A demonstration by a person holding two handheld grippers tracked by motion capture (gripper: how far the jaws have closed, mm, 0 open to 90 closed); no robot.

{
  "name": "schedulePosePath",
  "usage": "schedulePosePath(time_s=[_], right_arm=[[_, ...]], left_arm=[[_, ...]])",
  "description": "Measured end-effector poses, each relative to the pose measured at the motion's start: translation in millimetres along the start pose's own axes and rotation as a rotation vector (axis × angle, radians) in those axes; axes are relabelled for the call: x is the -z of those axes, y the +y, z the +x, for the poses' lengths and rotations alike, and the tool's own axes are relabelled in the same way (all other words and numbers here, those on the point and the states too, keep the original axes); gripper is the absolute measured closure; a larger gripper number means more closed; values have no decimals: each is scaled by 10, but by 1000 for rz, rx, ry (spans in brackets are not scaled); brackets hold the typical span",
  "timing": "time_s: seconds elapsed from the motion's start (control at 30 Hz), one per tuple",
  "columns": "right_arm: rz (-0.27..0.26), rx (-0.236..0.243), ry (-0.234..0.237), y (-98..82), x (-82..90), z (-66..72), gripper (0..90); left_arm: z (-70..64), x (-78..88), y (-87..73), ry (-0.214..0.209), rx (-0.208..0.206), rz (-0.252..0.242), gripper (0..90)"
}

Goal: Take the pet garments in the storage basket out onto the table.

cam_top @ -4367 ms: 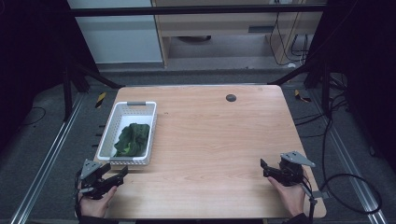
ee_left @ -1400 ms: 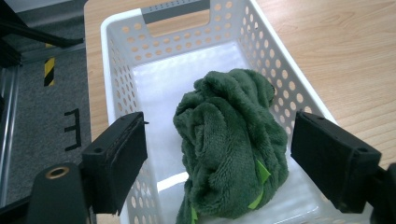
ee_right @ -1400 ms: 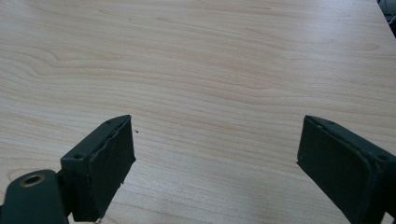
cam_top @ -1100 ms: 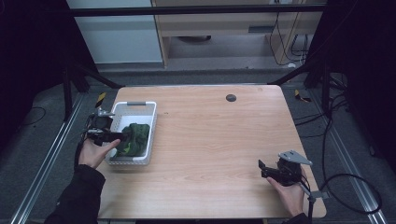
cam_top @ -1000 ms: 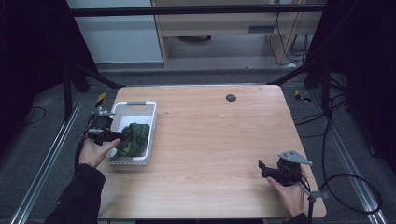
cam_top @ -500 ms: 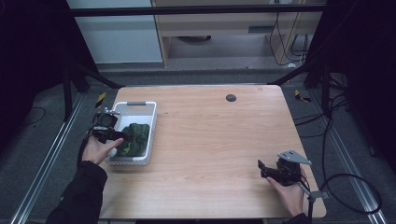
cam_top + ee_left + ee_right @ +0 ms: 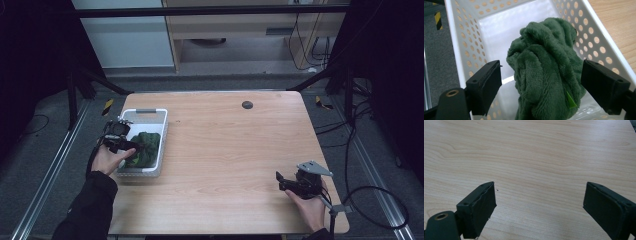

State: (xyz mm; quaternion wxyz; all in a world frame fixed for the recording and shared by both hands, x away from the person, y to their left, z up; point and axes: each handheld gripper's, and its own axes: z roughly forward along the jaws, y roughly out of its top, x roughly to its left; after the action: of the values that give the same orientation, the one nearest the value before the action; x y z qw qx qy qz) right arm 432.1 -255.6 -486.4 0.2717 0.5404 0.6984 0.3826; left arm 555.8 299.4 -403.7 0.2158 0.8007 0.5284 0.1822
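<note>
A crumpled dark green fleece cloth lies bunched in a white perforated basket at the table's left side. In the high view the cloth sits in the basket with my left gripper reaching in over the left wall. That gripper is open, one jaw on each side of the cloth, not touching it. My right gripper rests near the front right corner, and it is open over bare wood with nothing between the jaws.
The wooden table has a small dark round disc near its far edge. Black metal frame bars and cables surround the table on the grey floor. A yellow-black marker lies on the floor left of the basket.
My left gripper went from the table's front left corner up to the basket and then in over the cloth. The right gripper stayed in place.
</note>
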Motion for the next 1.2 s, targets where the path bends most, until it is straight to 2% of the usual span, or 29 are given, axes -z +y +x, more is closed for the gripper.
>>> schedulePosePath(time_s=[0.4,0.7,0.93,1.0,1.2], right_arm=[[11,5,5,-3,-15,11,109],[12,9,6,-2,-22,14,109],[14,7,9,-2,-22,12,109],[16,15,7,-5,-27,11,109],[17,15,9,-5,-27,11,109]], left_arm=[[-21,-140,-6,-20,0,43,188],[-11,-219,-30,-33,8,78,263],[-21,-259,-38,-41,23,108,371],[-19,-264,-37,-42,21,117,433],[-3,-278,-36,-54,42,148,535]])
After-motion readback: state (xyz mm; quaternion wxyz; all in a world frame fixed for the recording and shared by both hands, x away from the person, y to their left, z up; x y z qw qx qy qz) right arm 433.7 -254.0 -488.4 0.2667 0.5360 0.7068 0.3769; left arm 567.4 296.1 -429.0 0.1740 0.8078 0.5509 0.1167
